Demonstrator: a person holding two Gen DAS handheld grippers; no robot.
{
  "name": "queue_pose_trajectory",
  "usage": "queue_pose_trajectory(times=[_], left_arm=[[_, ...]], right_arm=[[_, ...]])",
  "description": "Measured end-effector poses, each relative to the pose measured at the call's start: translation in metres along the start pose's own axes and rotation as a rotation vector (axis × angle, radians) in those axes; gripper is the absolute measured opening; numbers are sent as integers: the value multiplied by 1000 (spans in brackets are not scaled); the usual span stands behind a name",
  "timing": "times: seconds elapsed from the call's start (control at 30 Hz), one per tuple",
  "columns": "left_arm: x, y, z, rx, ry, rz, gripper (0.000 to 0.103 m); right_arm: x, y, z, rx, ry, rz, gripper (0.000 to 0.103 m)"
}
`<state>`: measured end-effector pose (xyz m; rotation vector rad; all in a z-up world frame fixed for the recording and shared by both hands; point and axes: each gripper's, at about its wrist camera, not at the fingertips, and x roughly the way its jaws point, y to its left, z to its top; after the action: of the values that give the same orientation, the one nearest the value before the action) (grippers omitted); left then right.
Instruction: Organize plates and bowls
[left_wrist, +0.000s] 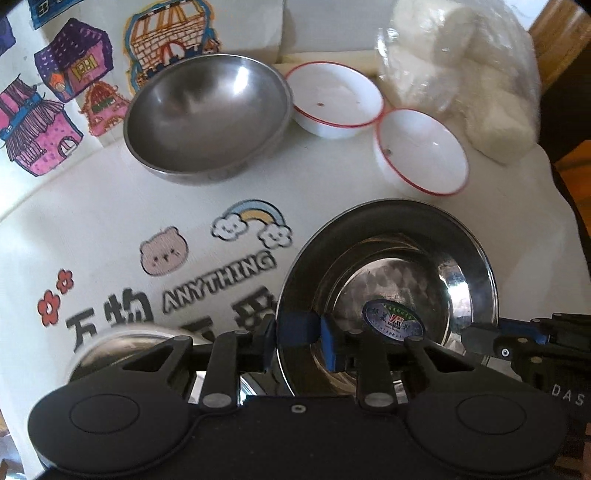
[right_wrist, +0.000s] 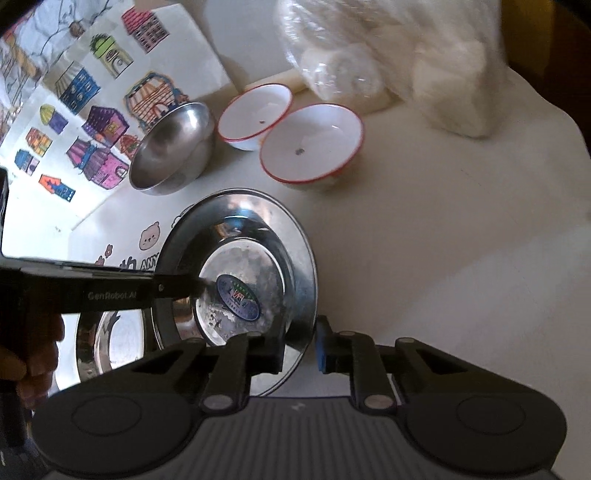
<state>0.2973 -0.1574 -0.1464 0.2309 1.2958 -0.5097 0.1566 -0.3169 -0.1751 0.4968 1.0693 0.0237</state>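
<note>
A steel plate (left_wrist: 391, 258) with a round sticker is held up between both grippers. My left gripper (left_wrist: 301, 341) is shut on its left rim. My right gripper (right_wrist: 299, 350) straddles its right rim (right_wrist: 295, 258), with a small gap at the blue pad. A second steel plate (right_wrist: 110, 343) lies under it; it also shows in the left wrist view (left_wrist: 122, 347). At the back stand a steel bowl (left_wrist: 207, 114) and two white red-rimmed bowls (left_wrist: 336, 96) (left_wrist: 421, 151), also seen in the right wrist view (right_wrist: 173, 144) (right_wrist: 255, 114) (right_wrist: 314, 144).
A white cloth with cartoon prints (left_wrist: 207, 254) covers the table. Sheets with coloured house drawings (right_wrist: 92, 110) lie at the back left. A clear bag of white rolls (right_wrist: 406, 62) sits at the back right. The table's right edge (right_wrist: 576, 166) is near.
</note>
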Motion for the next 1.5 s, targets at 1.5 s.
queue_pose_trajectory(times=[1.5], left_arm=[[-87, 129, -81, -269, -40, 74, 25]], right_arm=[[6, 132, -21, -162, 106, 135, 17]])
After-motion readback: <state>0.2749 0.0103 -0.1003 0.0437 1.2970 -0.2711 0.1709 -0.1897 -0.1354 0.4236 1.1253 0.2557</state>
